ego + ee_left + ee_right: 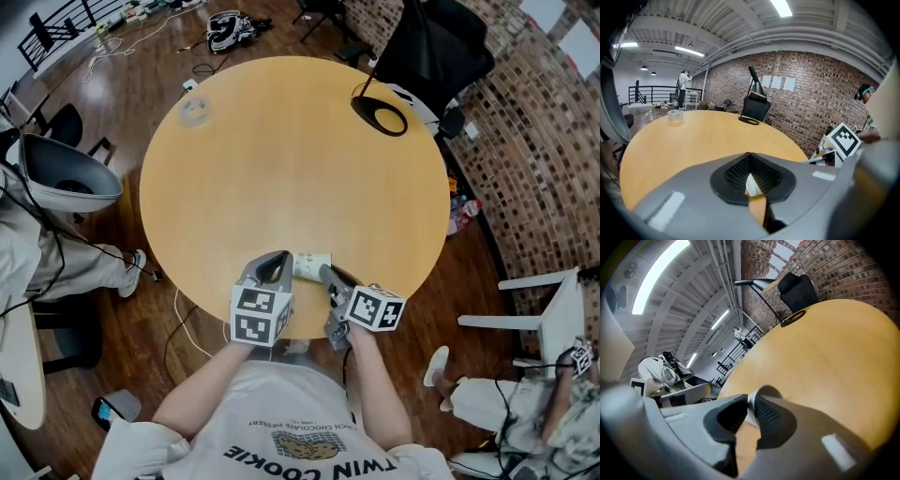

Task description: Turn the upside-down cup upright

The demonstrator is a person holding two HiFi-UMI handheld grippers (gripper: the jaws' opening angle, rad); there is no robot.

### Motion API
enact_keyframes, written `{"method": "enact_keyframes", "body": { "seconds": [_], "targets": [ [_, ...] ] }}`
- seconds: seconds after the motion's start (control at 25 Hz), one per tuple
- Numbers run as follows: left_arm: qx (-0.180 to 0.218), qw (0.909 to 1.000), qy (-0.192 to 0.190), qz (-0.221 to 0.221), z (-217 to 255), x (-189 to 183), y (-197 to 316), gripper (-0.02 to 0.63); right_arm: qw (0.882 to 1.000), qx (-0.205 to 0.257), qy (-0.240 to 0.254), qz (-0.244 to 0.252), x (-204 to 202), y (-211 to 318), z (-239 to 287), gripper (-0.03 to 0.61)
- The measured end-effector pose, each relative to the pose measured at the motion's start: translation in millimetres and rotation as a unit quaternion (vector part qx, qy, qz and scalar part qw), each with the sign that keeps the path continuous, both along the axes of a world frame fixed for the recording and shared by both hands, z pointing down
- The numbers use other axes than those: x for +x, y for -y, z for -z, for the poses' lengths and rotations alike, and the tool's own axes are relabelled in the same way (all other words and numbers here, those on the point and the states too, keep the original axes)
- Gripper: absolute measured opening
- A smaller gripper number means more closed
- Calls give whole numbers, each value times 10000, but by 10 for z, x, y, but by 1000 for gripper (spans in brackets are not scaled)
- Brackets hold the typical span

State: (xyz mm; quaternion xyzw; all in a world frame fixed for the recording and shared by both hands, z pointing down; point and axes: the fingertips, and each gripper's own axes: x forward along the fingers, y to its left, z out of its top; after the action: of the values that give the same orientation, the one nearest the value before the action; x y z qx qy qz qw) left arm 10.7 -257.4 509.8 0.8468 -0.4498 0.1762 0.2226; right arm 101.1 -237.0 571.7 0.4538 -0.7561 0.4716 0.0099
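A small white cup (311, 266) sits near the front edge of the round wooden table (281, 159), between my two grippers. My left gripper (284, 262) reaches it from the left. In the left gripper view its pads (736, 176) are closed, with a white sliver of the cup (752, 185) between them. My right gripper (325, 273) comes in from the right. In the right gripper view its pads (766, 416) pinch the cup wall (751, 409), and the cup's dark opening (771, 392) shows just beyond them.
A black lamp base (380, 117) stands at the table's far right, with a black chair (431, 47) behind it. A clear round container (195, 111) sits at the far left. A white seat (66, 178) stands left of the table, cables lie on the floor, and a seated person's leg (487, 398) shows at the right.
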Motion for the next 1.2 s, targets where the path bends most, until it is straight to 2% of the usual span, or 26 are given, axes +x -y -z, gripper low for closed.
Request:
{"method": "enact_keyframes", "body": {
  "seconds": [0.6, 0.88, 1.12, 1.2],
  "targets": [
    [-32, 10000, 30, 21, -5, 34, 25, 3, 9965, 58, -834, 47, 99, 43, -8, 61],
    [-44, 10000, 40, 37, -17, 53, 20, 3, 9878, 222, -1542, 15, 179, 64, 5, 74],
    [-44, 10000, 56, 26, -39, 28, 24, 3, 9873, 170, -1567, -186, 217, 96, -3, 98],
    [-70, 10000, 52, 26, -48, 30, 26, 3, 9849, 183, -1715, -150, 233, 108, -8, 101]
  ]
}}
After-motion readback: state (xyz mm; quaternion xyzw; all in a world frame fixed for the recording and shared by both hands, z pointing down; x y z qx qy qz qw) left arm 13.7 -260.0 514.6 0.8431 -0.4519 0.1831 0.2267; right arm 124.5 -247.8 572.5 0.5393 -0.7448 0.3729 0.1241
